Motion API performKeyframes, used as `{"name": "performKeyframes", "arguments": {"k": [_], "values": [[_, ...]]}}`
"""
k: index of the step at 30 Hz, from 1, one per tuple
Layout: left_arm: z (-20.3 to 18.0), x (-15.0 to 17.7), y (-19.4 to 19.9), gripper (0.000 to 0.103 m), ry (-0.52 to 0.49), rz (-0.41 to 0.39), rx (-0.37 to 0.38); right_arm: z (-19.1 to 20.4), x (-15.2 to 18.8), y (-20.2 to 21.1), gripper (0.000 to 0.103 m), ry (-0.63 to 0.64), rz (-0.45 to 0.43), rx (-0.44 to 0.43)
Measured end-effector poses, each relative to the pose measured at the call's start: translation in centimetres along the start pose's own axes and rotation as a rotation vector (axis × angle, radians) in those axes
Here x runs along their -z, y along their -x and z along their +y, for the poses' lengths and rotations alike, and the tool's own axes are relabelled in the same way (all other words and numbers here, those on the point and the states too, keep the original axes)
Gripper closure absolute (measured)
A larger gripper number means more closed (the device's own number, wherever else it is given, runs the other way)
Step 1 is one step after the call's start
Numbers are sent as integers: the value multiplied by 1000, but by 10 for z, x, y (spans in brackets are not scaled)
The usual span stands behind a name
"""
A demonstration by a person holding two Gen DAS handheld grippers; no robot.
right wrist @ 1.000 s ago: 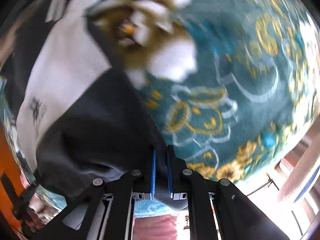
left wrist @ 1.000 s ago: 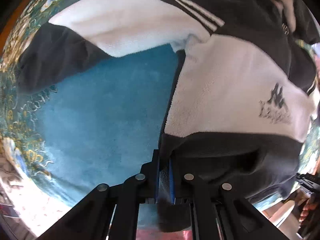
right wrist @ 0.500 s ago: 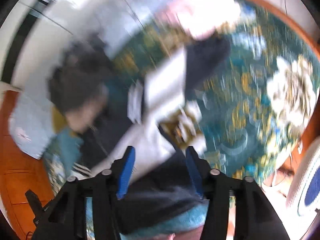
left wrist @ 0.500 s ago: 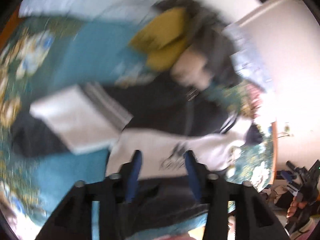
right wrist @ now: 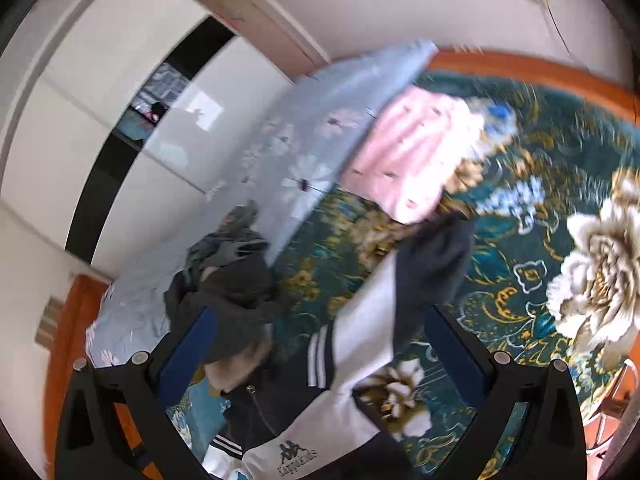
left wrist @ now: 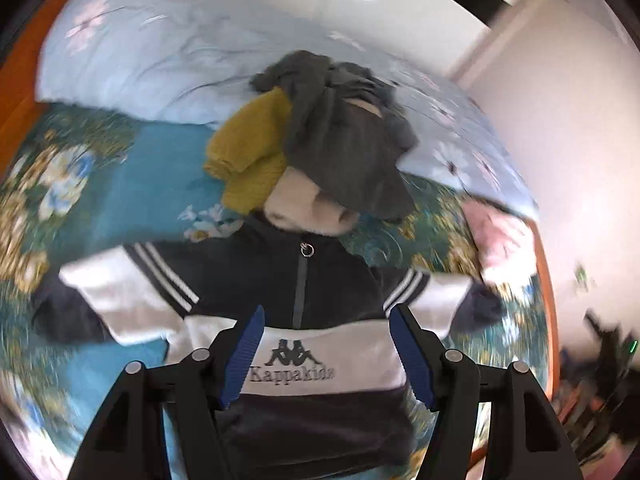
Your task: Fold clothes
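A black-and-white Kappa Kids fleece pullover (left wrist: 316, 308) lies spread face up on a teal floral bedspread (left wrist: 120, 184), zip to the collar, both sleeves thrown out to the sides. Above it, the left gripper (left wrist: 326, 354) and the right gripper (right wrist: 320, 340) hang clear of the cloth; the jaws of both have just been opening and now stand wide apart with nothing between them, the right wider than the left. Beyond the collar waits a heap of unfolded clothes, a dark grey garment (left wrist: 344, 152) draped over a mustard knit (left wrist: 252, 160), with a pale blue flowered quilt (left wrist: 160, 60) behind and a pink garment (right wrist: 408, 160) off to one side. The pullover looks soft, thick and light, the sort of fleece that drapes rather than holds a crease and bunches if pinched in the middle. Its black cuffs and the hem corners seem the surest places to take hold for bringing the sleeves across the chest.
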State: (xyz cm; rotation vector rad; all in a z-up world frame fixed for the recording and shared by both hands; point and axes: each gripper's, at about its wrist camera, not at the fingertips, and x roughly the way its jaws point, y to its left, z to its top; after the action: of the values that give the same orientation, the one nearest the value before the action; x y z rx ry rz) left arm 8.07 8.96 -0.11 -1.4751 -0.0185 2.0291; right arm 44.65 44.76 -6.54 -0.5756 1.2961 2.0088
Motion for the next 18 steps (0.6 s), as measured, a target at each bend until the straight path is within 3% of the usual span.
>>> {"name": "performKeyframes", "arguments": {"k": [4, 8, 12, 15, 18], "values": [[-23, 20, 4, 34, 239, -51, -16, -86, -35, -52, 0, -108, 160, -5], [-50, 35, 3, 34, 325, -9, -72, -146, -48, -87, 0, -185, 231, -16], [-60, 36, 9, 34, 386, -4, -162, -168, -53, -129, 0, -177, 344, -30], [-59, 35, 16, 34, 479, -20, -199, -179, -61, -156, 0, -153, 388, -26], [-63, 29, 20, 33, 493, -21, -246, -189, -69, -181, 0, -148, 423, -43]]}}
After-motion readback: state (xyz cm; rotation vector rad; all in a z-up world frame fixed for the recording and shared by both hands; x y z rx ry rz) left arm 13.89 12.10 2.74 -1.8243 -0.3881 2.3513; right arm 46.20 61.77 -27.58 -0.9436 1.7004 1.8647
